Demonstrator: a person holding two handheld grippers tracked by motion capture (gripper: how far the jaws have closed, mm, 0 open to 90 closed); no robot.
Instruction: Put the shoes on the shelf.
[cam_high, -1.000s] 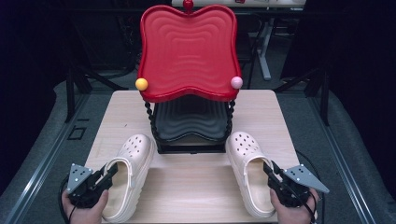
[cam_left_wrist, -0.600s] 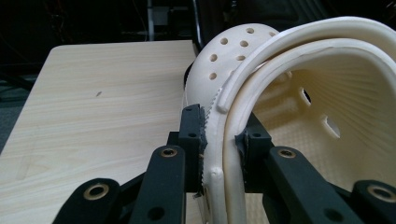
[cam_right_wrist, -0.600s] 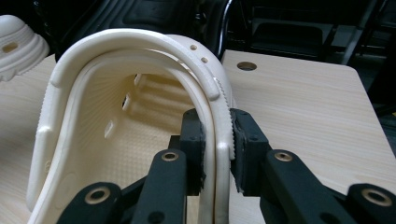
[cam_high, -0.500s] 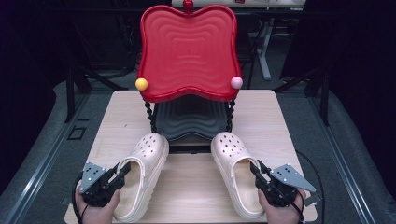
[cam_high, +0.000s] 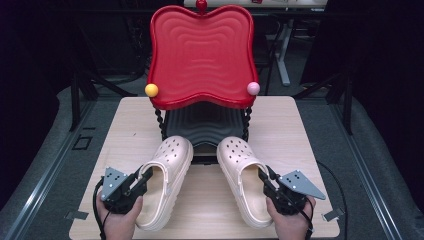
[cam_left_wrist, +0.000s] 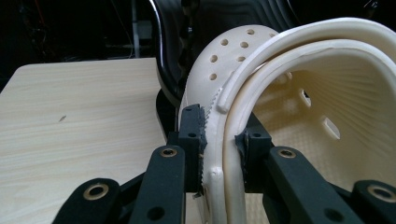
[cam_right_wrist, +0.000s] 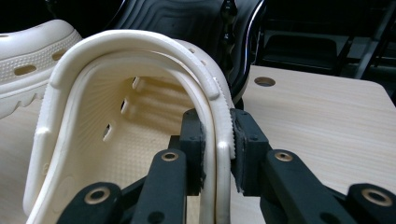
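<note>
We see the table filling the middle of the high view, and at its 12 o'clock edge a two-tier rack: the red tray on top, the black tray beneath it. A yellow ball sits at the red tray's 8 o'clock corner, a pink ball at its 4 o'clock corner.

At 6 o'clock of the rack lie two cream clogs, toes touching or just short of the black tray; we cannot tell which. The left clog angles its toe toward 1 o'clock, the right clog toward 11 o'clock.

Our left gripper, at 7 o'clock on the table, clamps the left clog's outer heel wall, one jaw outside, one inside. Our right gripper, at 5 o'clock, clamps the right clog's outer heel wall likewise.
</note>
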